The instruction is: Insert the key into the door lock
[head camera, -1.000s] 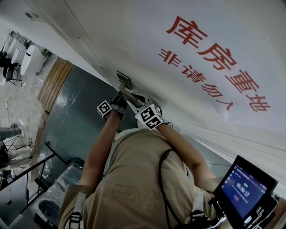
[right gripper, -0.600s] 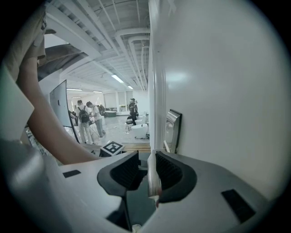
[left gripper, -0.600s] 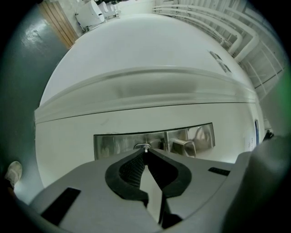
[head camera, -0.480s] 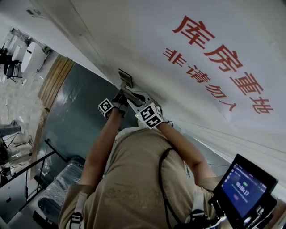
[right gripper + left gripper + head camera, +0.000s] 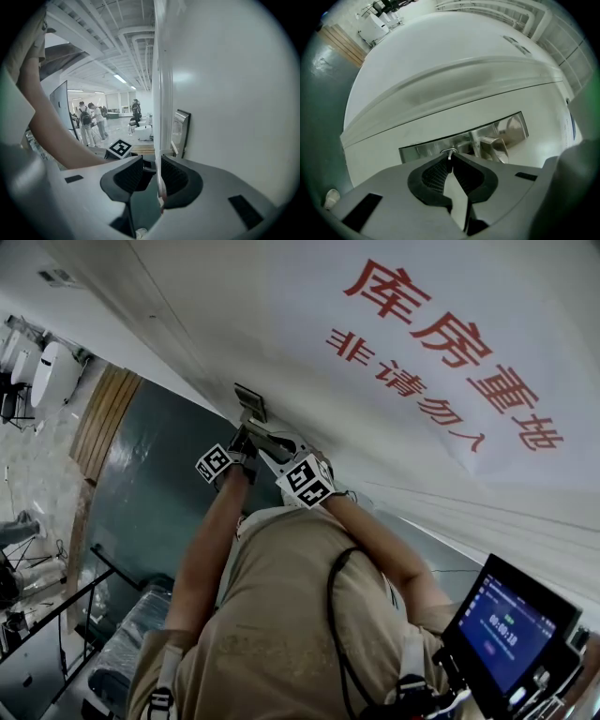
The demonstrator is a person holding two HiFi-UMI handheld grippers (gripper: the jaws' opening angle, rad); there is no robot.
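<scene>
In the left gripper view my left gripper [image 5: 450,161] is shut on a small metal key [image 5: 449,154]. The key's tip touches the steel lock plate [image 5: 426,149] on the white door; how deep it sits is hidden. A lever handle [image 5: 496,146] stands out just right of it. From the head view, both grippers crowd the lock plate [image 5: 248,401], the left gripper [image 5: 241,437] beside the right gripper [image 5: 270,446]. My right gripper [image 5: 150,171] has its pads apart. A thin white strip [image 5: 159,183] stands in the gap against one pad; what it is I cannot tell.
The door carries large red lettering [image 5: 441,343]. A tablet with a lit screen [image 5: 506,629] hangs at my lower right. Dark green floor [image 5: 150,484] and a black frame [image 5: 56,596] lie to the left. Several people [image 5: 86,119] stand far off in the hall.
Both grippers stay at the lock plate. The left gripper's marker cube has tipped slightly, a small roll about its own axis.
</scene>
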